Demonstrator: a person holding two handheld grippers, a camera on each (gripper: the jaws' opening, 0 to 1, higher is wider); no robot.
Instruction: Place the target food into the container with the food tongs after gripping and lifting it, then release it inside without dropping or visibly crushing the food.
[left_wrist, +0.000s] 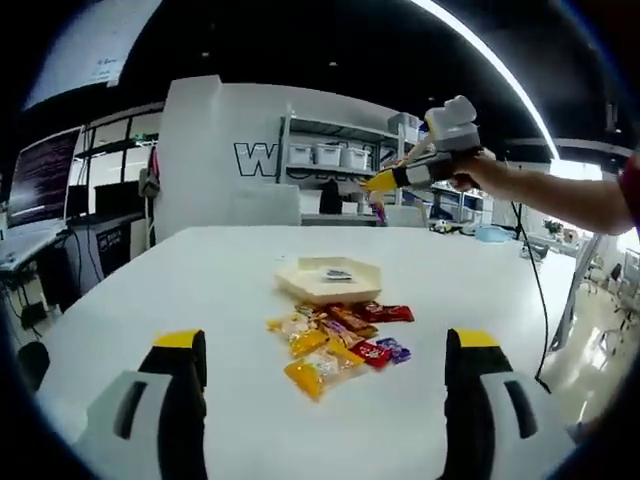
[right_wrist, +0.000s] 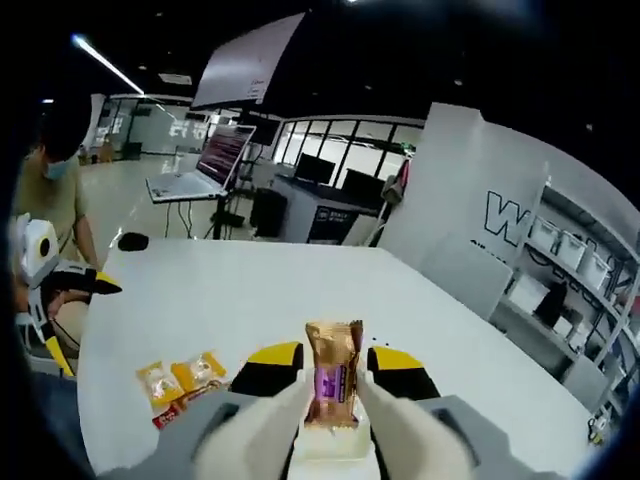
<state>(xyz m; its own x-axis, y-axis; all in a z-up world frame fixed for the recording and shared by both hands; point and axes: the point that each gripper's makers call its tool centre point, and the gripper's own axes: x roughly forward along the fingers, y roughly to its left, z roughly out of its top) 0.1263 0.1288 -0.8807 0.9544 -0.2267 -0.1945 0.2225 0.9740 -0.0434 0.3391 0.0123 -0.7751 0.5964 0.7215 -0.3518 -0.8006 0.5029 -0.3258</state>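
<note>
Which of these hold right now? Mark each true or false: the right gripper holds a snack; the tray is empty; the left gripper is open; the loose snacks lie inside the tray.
1. The right gripper is shut on a brown snack packet. True.
2. The tray is empty. False: one small dark packet already lies in it.
3. The left gripper is open, holding nothing. True.
4. The loose snacks lie inside the tray. False: they lie on the white table, beside the tray on its near side.

My right claw pinches a glossy, crinkled foil snack packet; the counter looks smooth, matt white; beside its matt cream tray lie shiny plastic wrappers.
</note>
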